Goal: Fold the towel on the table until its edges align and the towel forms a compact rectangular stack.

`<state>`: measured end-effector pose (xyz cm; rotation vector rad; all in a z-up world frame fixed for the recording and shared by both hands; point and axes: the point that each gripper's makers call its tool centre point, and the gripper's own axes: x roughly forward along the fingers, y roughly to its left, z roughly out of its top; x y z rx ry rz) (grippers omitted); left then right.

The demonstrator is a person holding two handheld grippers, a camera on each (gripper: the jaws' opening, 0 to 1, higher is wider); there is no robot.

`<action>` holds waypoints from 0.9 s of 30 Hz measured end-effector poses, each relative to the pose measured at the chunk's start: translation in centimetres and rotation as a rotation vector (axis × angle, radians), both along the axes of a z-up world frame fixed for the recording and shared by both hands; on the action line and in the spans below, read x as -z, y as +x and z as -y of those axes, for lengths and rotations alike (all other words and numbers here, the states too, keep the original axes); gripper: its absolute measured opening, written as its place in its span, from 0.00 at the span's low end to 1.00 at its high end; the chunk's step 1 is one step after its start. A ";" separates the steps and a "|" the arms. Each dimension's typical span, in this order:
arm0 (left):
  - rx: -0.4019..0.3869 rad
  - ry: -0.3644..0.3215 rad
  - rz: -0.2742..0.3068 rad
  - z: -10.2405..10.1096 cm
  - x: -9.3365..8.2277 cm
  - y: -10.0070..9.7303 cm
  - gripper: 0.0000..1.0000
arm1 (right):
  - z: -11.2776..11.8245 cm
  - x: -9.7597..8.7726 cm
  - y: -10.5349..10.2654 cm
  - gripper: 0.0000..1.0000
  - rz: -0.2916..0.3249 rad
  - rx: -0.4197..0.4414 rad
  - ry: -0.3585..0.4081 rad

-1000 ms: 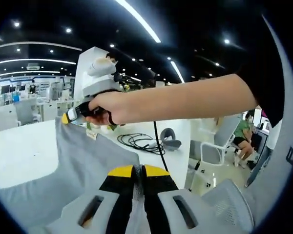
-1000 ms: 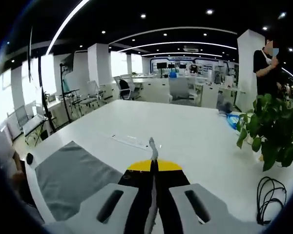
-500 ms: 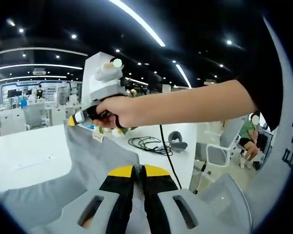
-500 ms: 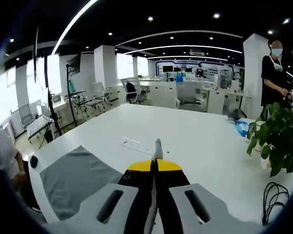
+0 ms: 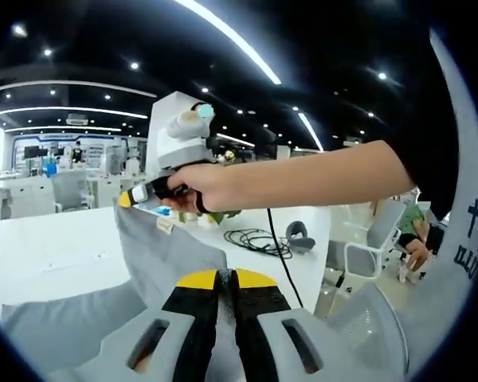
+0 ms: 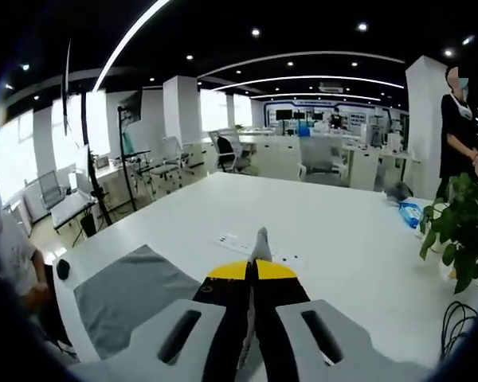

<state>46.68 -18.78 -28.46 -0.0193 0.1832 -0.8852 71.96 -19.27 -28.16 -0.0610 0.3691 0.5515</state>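
Jaws of both the left gripper (image 5: 225, 280) and right gripper (image 6: 252, 270) pinch the soft grey cloth towel (image 5: 163, 259), lifted mid-frame above the white bench (image 6: 334, 231); limp, best held at corners.

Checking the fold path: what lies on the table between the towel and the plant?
In the right gripper view, bare white table separates the towel from the plant.

Right tongs (image 6: 252, 274) pinching a grey towel (image 6: 131, 298) above the white bench (image 6: 342, 239)
The yellow-tipped jaws are closed on a thin peak of towel cloth that pokes up just past them; the rest of the towel lies flat on the bench left of the tongs, a leafy plant (image 6: 466, 239) stands at the bench's far right edge, with a black cable (image 6: 460, 326) below it
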 end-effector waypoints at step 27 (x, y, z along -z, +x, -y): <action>-0.220 -0.061 -0.002 -11.3 -3.5 0.0 0.06 | -10.3 -3.6 0.0 0.00 0.027 -0.149 0.090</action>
